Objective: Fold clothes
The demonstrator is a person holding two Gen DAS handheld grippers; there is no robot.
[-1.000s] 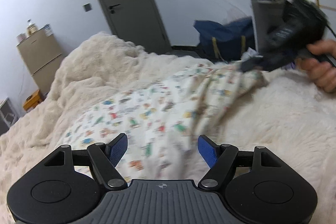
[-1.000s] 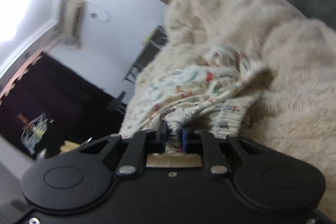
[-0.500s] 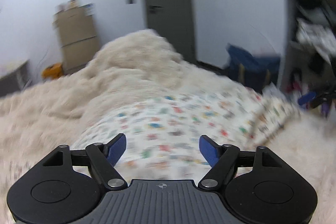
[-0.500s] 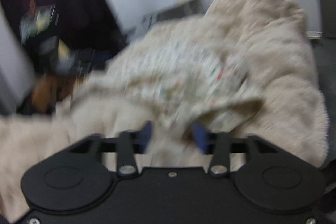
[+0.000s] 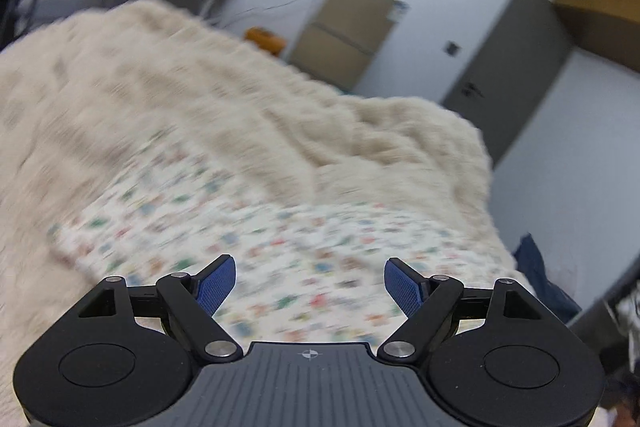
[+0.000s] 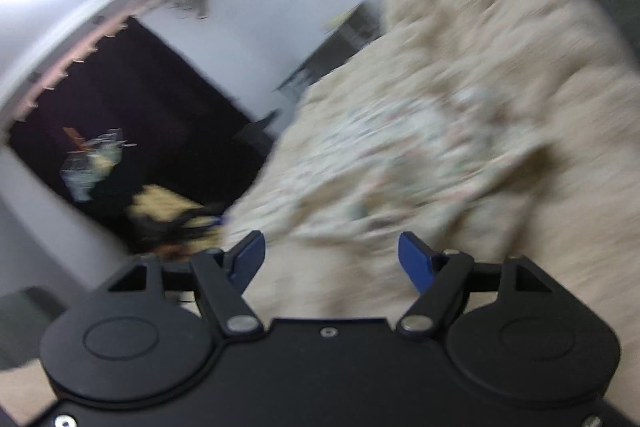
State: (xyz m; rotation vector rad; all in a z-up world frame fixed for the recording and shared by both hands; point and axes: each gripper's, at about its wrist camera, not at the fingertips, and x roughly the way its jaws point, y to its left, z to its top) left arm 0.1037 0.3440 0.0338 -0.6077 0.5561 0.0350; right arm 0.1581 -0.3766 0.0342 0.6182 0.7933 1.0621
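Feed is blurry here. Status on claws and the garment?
Left claw open, empty. Right claw open, empty. Garment loose on blanket. Nothing in the way.

There are no words, numbers or brand names to read here. The only sign is a small white circle with a cross in it, on the grey ribbed body of the left gripper [image 5: 309, 285], just behind its wide-apart jaws. The patterned cloth [image 5: 280, 251] ahead of the jaws has little colored shapes, too blurry to tell if any are letters.
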